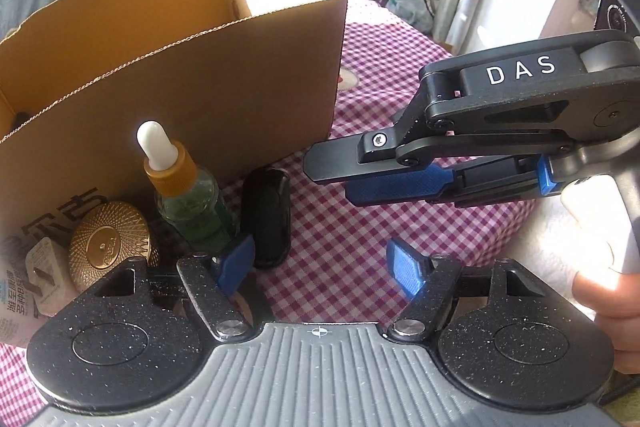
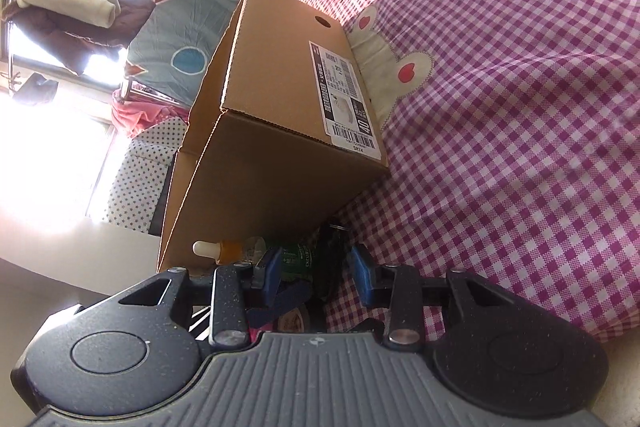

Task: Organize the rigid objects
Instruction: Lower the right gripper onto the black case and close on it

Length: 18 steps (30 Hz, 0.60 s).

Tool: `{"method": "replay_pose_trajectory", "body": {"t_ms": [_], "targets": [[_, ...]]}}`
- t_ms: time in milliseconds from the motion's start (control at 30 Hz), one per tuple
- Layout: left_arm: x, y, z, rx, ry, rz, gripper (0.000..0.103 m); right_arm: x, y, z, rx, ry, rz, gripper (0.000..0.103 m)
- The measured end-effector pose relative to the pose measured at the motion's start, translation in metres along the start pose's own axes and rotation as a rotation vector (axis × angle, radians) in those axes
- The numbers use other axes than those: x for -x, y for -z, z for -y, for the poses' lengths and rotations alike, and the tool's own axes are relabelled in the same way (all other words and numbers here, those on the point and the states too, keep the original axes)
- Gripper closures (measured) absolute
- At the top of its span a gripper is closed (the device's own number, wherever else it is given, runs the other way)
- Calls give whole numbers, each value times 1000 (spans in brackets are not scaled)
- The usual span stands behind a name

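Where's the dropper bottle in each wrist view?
Left wrist: dropper bottle lower left, upright against the cardboard box, beside the black case.
Right wrist: dropper bottle low centre-left, appearing sideways, just beyond the fingers.
Shared landmark: the cardboard box.

The cardboard box and dropper bottle are being viewed closely from both wrist-mounted cameras, angled downward.

Left gripper jaws spread, tilted down; right gripper jaws narrower, empty.
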<state>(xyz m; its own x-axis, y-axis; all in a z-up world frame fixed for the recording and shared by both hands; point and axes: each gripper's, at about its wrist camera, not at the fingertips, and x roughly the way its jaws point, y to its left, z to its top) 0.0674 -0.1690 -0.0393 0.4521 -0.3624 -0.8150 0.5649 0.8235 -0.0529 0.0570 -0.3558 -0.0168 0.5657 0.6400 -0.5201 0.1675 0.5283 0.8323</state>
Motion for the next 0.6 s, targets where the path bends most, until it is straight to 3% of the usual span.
{"method": "replay_pose_trajectory", "body": {"t_ms": [133, 267, 600], "targets": [[4, 1, 0, 14, 87, 10, 30, 2, -2, 2, 1, 3, 1, 63], [3, 4, -2, 27, 22, 14, 31, 0, -8, -1, 24, 12, -3, 63], [-1, 4, -3, 47, -32, 5, 31, -35, -24, -20, 87, 39, -73, 65]]}}
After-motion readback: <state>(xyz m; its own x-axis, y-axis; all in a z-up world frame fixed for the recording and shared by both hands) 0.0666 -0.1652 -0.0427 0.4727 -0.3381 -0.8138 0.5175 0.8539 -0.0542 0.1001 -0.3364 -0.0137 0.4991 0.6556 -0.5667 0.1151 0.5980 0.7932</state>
